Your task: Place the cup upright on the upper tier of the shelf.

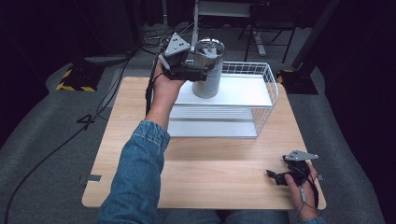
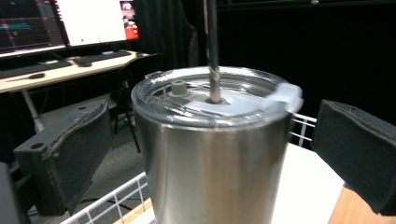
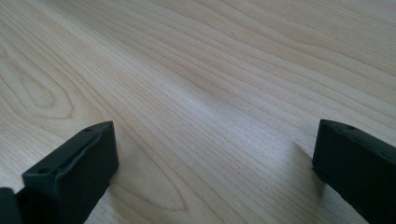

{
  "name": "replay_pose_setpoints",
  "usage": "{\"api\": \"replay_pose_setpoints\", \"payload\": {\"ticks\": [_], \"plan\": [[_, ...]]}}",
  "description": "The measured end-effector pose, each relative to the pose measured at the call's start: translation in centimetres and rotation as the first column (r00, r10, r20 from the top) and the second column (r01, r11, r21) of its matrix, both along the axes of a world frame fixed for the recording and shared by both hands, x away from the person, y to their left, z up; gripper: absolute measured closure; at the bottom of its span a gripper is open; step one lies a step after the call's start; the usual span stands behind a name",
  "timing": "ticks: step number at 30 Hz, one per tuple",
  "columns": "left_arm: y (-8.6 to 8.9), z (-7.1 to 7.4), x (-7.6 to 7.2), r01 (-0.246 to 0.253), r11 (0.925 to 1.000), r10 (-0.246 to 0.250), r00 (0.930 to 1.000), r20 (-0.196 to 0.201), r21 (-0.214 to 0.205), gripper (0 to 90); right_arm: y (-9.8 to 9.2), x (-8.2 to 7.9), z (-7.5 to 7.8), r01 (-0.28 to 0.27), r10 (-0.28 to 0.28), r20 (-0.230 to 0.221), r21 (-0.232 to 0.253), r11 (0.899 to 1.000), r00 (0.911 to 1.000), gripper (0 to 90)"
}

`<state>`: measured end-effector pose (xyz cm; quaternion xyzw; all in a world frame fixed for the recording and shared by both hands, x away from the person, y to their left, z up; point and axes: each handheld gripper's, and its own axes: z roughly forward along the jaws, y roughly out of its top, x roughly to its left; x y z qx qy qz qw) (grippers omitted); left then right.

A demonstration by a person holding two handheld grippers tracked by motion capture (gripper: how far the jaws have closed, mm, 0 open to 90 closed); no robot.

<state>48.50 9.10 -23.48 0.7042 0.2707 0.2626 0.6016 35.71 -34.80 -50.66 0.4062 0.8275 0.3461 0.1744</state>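
In the high view, the left gripper (image 1: 200,73) was raised at the steel tumbler (image 1: 208,68), which stood upright on the white top shelf of the wire rack (image 1: 266,88) at the far side of the wooden table (image 1: 140,121); its jaws were at the cup's side, and the right gripper (image 1: 274,176) lay low over the near right corner of the table, well apart from the rack. In the left gripper view, the tumbler (image 2: 212,158) with its clear lid (image 2: 215,95) stood between the two spread jaws, with gaps on either side, so nothing was clamped. In the right gripper view, the jaws stood wide apart and held nothing, just above bare wood grain (image 3: 210,93)
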Motion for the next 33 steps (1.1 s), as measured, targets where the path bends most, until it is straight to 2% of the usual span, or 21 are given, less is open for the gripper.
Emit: {"api": "replay_pose_setpoints", "payload": {"ticks": [3, 4, 6, 7, 8, 9, 13, 16, 18, 19, 20, 22, 25, 26, 27, 30, 31, 33], "plan": [[0.8, 0.4, -1.2, 0.025, 0.9996, -0.025, 0.9996, 0.008, 0.011, 0.0, 0.0, 0.0, 0.0, -0.001, 0.001, -0.002, -0.001, 1.000, 1.0000, 0.5], [0.8, 0.4, -1.2, 0.025, 0.9996, -0.025, 0.9996, 0.008, 0.011, 0.0, 0.0, 0.0, 0.0, -0.001, 0.001, -0.002, -0.001, 1.000, 1.0000, 0.5], [1.4, 0.6, -2.4, 0.045, 0.9989, -0.045, 0.9988, 0.018, 0.014, 0.0, 0.0, 0.0, 0.0, -0.002, 0.002, -0.002, -0.001, 1.000, 1.0000, 0.5], [1.4, 0.6, -2.4, 0.045, 0.9989, -0.045, 0.9988, 0.018, 0.014, 0.0, 0.0, 0.0, 0.0, -0.002, 0.002, -0.002, -0.001, 1.000, 1.0000, 0.5], [1.7, 0.8, -3.2, 0.057, 0.9981, -0.058, 0.9981, 0.020, 0.023, 0.0, 0.0, 0.0, 0.0, -0.002, 0.002, -0.003, -0.001, 1.000, 1.0000, 0.5], [1.7, 0.8, -3.2, 0.057, 0.9981, -0.058, 0.9981, 0.020, 0.023, 0.0, 0.0, 0.0, 0.0, -0.002, 0.002, -0.003, -0.001, 1.000, 1.0000, 0.5], [2.5, 0.8, -5.3, 0.110, 0.9937, -0.110, 0.9937, 0.020, 0.024, 0.0, 0.0, 0.0, 0.0, -0.002, 0.002, -0.003, -0.001, 1.000, 1.0000, 0.5], [2.9, 0.7, -6.4, 0.134, 0.9908, -0.134, 0.9908, 0.017, 0.022, 0.0, 0.0, 0.0, 0.0, -0.002, 0.002, -0.003, 0.000, 1.000, 1.0000, 0.5], [3.5, 0.4, -8.0, 0.150, 0.9885, -0.150, 0.9885, 0.017, 0.022, 0.0, 0.0, 0.0, 0.0, -0.002, 0.002, -0.003, 0.000, 1.000, 1.0000, 0.5], [3.5, 0.4, -8.0, 0.150, 0.9885, -0.150, 0.9885, 0.017, 0.022, 0.0, 0.0, 0.0, 0.0, -0.002, 0.002, -0.003, 0.000, 1.000, 1.0000, 0.5], [3.9, 0.1, -9.0, 0.153, 0.9879, -0.154, 0.9880, 0.017, 0.027, 0.0, 0.0, 0.1, 0.0, -0.004, 0.004, -0.006, 0.000, 1.000, 1.0000, 0.3], [4.1, -0.2, -9.4, 0.156, 0.9872, -0.157, 0.9875, 0.015, 0.030, 0.0, 0.0, 0.1, 0.0, -0.006, 0.006, -0.005, -0.001, 1.000, 1.0000, 0.3], [4.8, -1.3, -11.3, 0.166, 0.9855, -0.166, 0.9861, 0.005, 0.038, 0.0, 0.0, 0.1, 0.0, -0.006, 0.006, -0.005, -0.001, 1.000, 1.0000, 0.3], [4.8, -1.3, -11.3, 0.166, 0.9855, -0.166, 0.9861, 0.005, 0.038, 0.1, 0.0, 0.1, 0.0, -0.006, 0.006, -0.005, -0.001, 1.000, 1.0000, 0.3], [5.1, -2.1, -12.0, 0.173, 0.9839, -0.173, 0.9849, -0.007, 0.044, 0.2, 0.0, 0.1, 0.0, -0.006, 0.006, -0.005, -0.001, 1.000, 1.0000, 0.3], [5.5, -3.3, -12.9, 0.179, 0.9806, -0.178, 0.9838, -0.027, 0.079, 0.5, 0.0, 0.1, 0.0, -0.006, 0.006, -0.005, -0.001, 1.000, 1.0000, 0.3], [5.5, -3.3, -12.9, 0.179, 0.9806, -0.178, 0.9838, -0.027, 0.079, 0.5, 0.0, 0.1, 0.0, -0.007, 0.007, -0.005, -0.001, 1.000, 1.0000, 0.3], [6.0, -4.5, -13.6, 0.187, 0.9779, -0.183, 0.9820, -0.046, 0.093, 0.5, 0.0, 0.1, 0.0, -0.009, 0.009, -0.005, 0.000, 1.000, 0.9999, 0.2]]}}
